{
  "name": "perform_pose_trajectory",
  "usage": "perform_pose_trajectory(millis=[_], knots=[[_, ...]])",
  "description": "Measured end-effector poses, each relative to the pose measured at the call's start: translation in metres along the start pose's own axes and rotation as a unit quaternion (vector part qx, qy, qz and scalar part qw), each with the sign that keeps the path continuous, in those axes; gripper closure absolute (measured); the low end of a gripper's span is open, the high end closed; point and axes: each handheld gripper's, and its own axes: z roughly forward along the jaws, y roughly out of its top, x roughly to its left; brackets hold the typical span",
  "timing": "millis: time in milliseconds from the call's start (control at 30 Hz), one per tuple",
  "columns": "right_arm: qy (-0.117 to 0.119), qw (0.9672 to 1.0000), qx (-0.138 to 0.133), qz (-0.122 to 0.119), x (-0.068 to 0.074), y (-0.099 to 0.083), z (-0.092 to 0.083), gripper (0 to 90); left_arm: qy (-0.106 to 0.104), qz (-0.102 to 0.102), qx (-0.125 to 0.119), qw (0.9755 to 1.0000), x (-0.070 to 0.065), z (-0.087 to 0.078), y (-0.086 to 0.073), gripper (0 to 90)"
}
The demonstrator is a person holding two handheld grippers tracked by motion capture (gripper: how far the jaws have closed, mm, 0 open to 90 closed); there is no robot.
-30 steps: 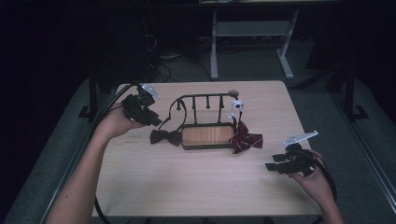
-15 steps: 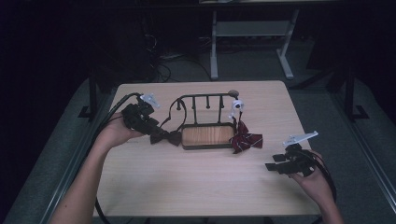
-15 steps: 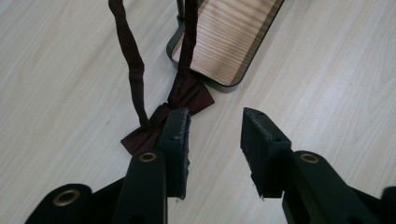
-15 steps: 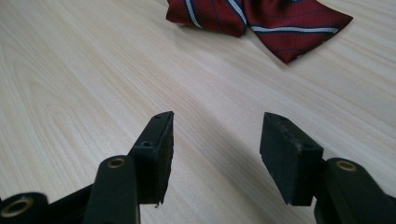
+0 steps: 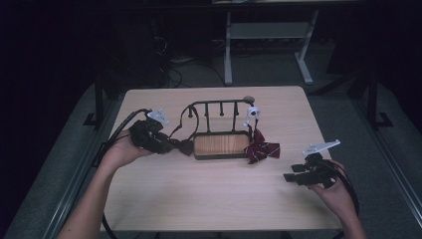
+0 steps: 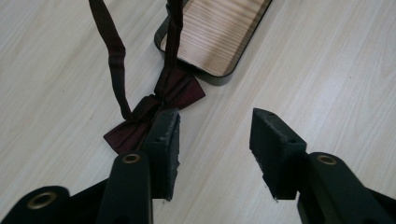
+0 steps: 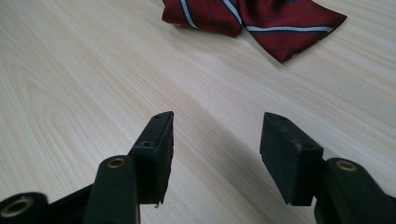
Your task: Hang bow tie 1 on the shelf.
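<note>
- Left gripper (image 5: 171, 146) is sitting low over the table (image 5: 209, 199), jaws gaping with only bare wood between them. They've just been opening up, and nothing is pinched.
- The dark bow tie (image 6: 154, 109) is lying flat on the table, just off that gripper's left pad (image 6: 163, 144) and outside the gap. In the left gripper view its long axis is running slantwise, lower left to upper right, and its strap (image 6: 112, 56) is looping up toward the rack (image 5: 219, 107).
- The rack's wooden tray (image 5: 221, 144) is sitting just beyond the bow tie.
- The striped red bow tie (image 5: 261, 149) is resting against the tray's right end.
- Right gripper (image 5: 293, 177) is hanging well apart from all that, jaws wide and empty, the striped tie ahead of it.
- So the left hand (image 5: 119, 152) is way nearer; I'd guess it's lining up to scoot sideways over the knot.
</note>
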Motion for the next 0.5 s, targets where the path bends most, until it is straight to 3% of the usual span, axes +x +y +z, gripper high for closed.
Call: perform_pose_trajectory(millis=[500], knots=[[-0.001, 1.0000, -0.001, 0.001, -0.001, 0.000, 0.000, 44.4, -0.003, -0.006, -0.007, 1.0000, -0.011, 0.014, -0.022, 43.3]])
